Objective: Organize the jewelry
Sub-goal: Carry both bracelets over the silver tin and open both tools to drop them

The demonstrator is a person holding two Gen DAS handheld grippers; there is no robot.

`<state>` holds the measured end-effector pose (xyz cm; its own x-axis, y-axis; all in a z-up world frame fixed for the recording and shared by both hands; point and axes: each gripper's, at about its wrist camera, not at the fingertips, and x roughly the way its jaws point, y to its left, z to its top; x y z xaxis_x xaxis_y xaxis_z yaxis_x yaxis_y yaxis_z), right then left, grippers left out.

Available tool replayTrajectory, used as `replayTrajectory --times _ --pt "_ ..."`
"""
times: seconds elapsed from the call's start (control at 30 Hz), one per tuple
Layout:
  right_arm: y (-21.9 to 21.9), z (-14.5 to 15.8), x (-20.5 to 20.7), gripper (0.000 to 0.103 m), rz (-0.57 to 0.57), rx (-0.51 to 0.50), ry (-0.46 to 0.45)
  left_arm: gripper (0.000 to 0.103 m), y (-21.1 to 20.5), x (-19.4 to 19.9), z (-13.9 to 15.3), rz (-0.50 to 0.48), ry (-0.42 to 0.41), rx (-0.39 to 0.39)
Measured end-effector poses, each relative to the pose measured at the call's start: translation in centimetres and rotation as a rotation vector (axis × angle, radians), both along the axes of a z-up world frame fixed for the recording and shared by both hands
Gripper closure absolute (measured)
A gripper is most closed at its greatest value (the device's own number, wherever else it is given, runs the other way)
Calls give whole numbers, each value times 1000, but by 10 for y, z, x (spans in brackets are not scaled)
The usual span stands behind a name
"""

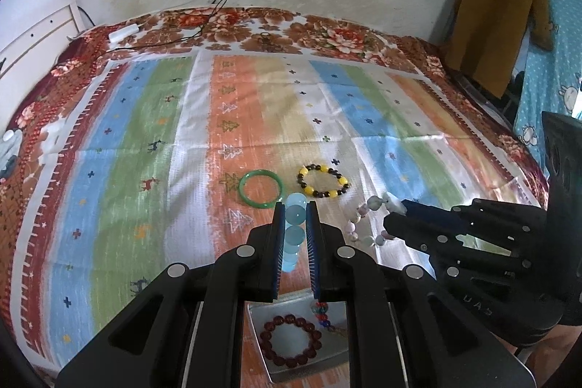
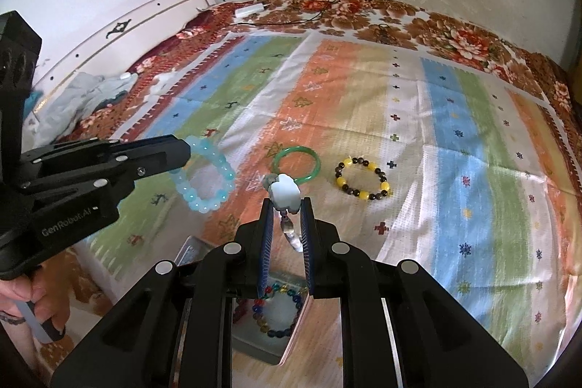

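Bangle point(image 1: 260, 188) left of beaded bracelet point(image 1: 323, 180) on cloth point(image 1: 152, 133), tray point(image 1: 291, 373) nearer the camera holding two bracelets

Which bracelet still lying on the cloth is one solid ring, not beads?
The green bangle: a smooth unbroken hoop. The yellow-and-black bracelet beside it is strung beads.
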<state>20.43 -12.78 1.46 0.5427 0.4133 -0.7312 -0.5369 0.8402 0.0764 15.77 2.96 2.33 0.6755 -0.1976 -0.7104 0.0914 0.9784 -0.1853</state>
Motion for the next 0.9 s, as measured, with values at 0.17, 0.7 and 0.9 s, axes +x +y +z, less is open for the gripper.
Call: replayTrajectory --times 0.17,0.7,0.9 --pt "0 0 -12 87 20 3 0 92 -3 -11 -1 -8 -2 0" --pt "-2 -16 -43 87 61 -14 27 92 -11 -43 -21 -14 22 30" --pt "-5 -27 -52 87 61 -18 55 92 -13 -52 -28 -31 45 13"
